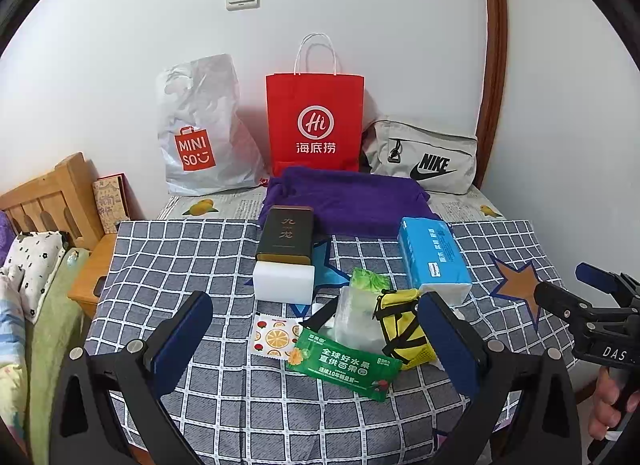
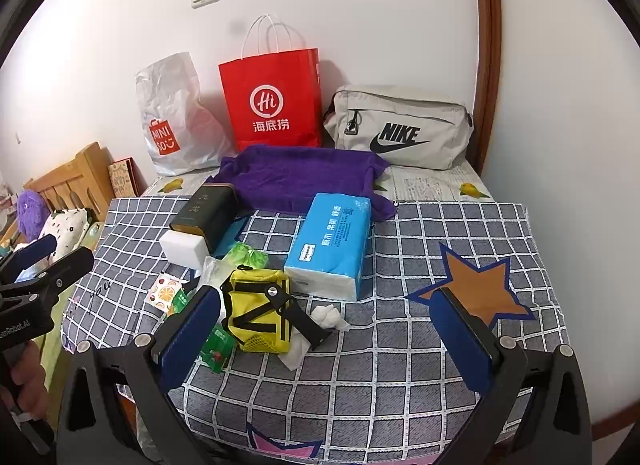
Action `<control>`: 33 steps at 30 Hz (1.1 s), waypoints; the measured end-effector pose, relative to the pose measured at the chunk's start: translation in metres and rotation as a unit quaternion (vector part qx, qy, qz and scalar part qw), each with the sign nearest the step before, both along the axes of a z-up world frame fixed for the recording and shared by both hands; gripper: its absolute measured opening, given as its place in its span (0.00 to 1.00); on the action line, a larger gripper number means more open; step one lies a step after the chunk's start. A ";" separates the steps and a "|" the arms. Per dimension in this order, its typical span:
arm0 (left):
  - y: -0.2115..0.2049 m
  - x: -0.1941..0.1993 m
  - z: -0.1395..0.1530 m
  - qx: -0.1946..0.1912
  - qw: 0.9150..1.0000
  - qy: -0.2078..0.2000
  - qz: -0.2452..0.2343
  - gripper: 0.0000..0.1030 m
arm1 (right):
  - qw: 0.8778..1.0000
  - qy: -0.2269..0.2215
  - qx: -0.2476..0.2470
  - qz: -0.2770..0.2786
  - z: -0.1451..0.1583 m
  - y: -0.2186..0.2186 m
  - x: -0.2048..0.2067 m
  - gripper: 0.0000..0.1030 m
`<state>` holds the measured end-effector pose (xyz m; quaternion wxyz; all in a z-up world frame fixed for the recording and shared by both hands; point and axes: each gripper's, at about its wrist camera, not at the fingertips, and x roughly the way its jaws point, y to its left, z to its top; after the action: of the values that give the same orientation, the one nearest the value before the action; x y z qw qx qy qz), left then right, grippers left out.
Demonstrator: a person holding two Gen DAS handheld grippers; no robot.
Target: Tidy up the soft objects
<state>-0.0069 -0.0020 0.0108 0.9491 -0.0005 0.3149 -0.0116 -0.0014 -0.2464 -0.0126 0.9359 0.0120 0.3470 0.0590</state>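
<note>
A pile of soft items lies on the checked cloth (image 1: 168, 265): a yellow pouch (image 1: 404, 329) (image 2: 260, 309), a green wipes packet (image 1: 344, 369), a fruit-print sachet (image 1: 274, 337), a clear bag (image 1: 356, 317), a blue tissue pack (image 1: 434, 257) (image 2: 332, 241), a crumpled tissue (image 2: 330, 315) and a purple towel (image 1: 344, 201) (image 2: 300, 175). My left gripper (image 1: 320, 329) hovers open above the pile, nothing between its fingers. My right gripper (image 2: 324, 329) stands open just right of the yellow pouch, holding nothing.
A dark box (image 1: 286, 235) rests on a white block (image 1: 284, 279). Against the wall stand a Miniso plastic bag (image 1: 200, 125), a red paper bag (image 1: 316, 121) and a grey Nike bag (image 1: 424, 157). A wooden bed frame (image 1: 52, 197) is at the left.
</note>
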 end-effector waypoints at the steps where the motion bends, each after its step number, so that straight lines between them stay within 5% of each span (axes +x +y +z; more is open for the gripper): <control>1: 0.000 0.000 0.001 0.000 1.000 0.000 -0.001 1.00 | 1.000 -0.001 -0.001 0.000 0.000 0.000 0.000 1.00; 33: 0.002 -0.005 0.000 0.004 1.000 -0.007 0.000 1.00 | 1.000 -0.002 -0.004 0.009 0.002 0.007 -0.002 1.00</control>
<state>-0.0114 0.0003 0.0112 0.9513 0.0034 0.3080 -0.0102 -0.0030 -0.2391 -0.0106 0.9359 0.0051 0.3459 0.0664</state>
